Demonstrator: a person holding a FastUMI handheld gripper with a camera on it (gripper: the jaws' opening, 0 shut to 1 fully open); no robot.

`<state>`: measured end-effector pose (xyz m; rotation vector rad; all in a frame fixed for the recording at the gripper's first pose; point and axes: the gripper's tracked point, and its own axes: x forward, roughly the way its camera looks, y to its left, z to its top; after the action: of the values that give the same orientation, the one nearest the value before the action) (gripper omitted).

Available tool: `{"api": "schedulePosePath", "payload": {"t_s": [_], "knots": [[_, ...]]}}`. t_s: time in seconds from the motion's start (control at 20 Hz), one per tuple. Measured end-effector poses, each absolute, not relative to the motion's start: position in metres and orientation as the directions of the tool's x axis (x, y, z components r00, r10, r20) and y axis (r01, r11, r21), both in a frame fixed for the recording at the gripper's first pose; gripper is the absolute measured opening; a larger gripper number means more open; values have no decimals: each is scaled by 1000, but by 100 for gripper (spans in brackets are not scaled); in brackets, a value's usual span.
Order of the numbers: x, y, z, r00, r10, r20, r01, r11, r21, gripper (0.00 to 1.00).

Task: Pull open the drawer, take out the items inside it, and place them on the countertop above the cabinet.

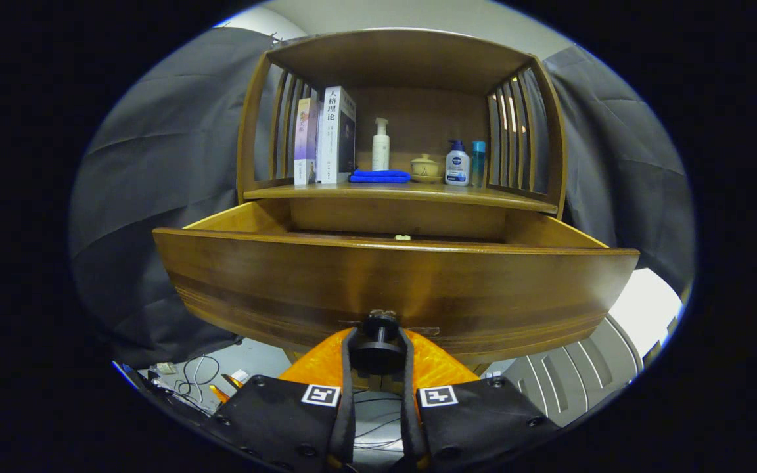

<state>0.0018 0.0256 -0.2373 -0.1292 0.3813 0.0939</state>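
Cabinet (398, 118) of dark wood, backed by black cloth, stands ahead of you. Its countertop (411, 192), where the drawer's contents are to go, already carries books (327, 135) at one end, a folded blue cloth (380, 176), a white pump bottle (380, 146), a small lidded bowl (425, 167) and two more bottles (465, 163); the bare strip along its front edge looks like the likeliest landing place. Drawer (391, 282) stands pulled well out beneath the countertop, so its front panel hides most of the inside; a small pale item (403, 237) just shows above the rim, too little to identify. Your gripper (378, 351) is clamped on the black drawer knob (378, 338), both fingers pressing its sides, consistent with pulling. Loose cables (198, 374) lie on the floor below.
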Motion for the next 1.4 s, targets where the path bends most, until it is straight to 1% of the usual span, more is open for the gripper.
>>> {"api": "schedulePosePath", "payload": {"t_s": [0.3,0.6,0.7,0.85,0.95,1.1,1.4], "knots": [[-14,27,-239,922,88,-377,-139,984,-111,30],[-14,28,-241,912,91,-400,-141,985,-96,30],[-17,27,-239,910,92,-405,-143,985,-96,44],[-22,25,-222,925,108,-365,-154,983,-102,64],[-29,22,-218,916,126,-381,-173,980,-93,78],[-35,5,-193,924,99,-370,-146,984,-101,99],[-29,0,-142,938,117,-325,-154,984,-90,98]]}}
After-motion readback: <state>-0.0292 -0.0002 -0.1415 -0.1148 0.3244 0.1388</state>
